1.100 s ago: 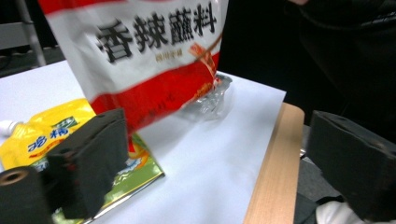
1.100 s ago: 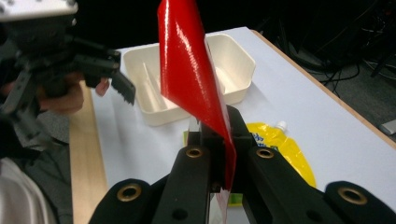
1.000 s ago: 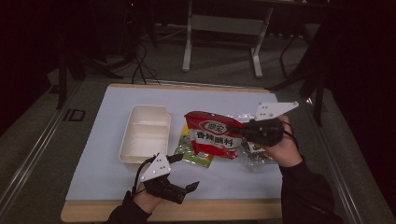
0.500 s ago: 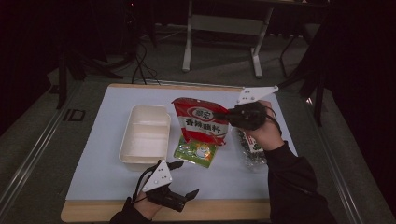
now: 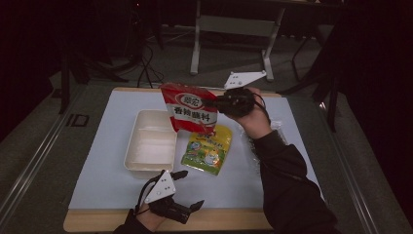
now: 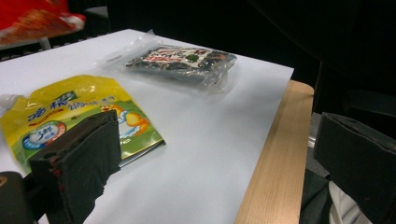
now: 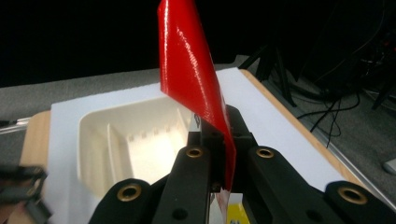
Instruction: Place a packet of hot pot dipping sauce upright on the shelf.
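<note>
In the high view, a shiny red plastic food pouch [image 5: 189, 113] is held up over the white tabletop [image 5: 107, 146] by the right hand-held gripper [image 5: 214, 104], beside a cream plastic tray [image 5: 148, 144]. The left hand-held gripper [image 5: 187, 190] is seen wide open and empty.

In the left gripper view, a yellow spouted pouch [image 6: 70, 114] and a clear packet of dark food [image 6: 182, 60] are seen lying flat.

In the right gripper view, the jaws are clamped tight on the red pouch's edge.
</note>
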`<state>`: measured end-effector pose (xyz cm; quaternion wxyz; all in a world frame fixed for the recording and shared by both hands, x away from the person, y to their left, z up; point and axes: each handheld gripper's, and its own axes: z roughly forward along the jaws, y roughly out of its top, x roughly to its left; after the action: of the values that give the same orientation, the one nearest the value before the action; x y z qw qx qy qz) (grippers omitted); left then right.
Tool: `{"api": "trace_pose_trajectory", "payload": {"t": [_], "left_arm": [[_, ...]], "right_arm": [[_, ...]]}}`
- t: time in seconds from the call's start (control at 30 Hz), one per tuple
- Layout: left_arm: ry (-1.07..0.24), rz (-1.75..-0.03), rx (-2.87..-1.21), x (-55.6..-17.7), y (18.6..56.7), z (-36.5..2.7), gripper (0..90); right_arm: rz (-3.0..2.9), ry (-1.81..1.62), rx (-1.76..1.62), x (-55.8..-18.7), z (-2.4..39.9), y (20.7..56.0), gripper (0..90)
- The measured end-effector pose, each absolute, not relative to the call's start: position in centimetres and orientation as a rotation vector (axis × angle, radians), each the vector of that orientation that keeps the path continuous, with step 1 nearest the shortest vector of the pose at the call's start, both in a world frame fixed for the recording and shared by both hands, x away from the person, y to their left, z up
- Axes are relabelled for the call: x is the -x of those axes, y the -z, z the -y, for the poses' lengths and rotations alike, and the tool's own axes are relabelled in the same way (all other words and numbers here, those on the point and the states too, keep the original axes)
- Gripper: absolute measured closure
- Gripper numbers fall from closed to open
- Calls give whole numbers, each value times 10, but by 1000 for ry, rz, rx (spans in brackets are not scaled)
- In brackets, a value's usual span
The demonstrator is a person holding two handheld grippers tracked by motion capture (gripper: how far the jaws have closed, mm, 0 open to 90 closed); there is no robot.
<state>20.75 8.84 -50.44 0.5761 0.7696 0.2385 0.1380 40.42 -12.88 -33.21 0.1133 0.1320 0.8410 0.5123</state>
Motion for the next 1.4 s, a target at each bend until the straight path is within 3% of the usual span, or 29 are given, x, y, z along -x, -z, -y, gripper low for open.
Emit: {"api": "trace_pose_trajectory", "payload": {"t": [1.0, 1.4], "left_arm": [[-334, -608, -1790, -200, 510, -101, 23], [-338, -604, -1793, -200, 510, -101, 23]], "right_arm": [[-2474, -1583, -411, -462, 36, 371, 900], [-2481, -1590, -410, -468, 14, 395, 900]]}}
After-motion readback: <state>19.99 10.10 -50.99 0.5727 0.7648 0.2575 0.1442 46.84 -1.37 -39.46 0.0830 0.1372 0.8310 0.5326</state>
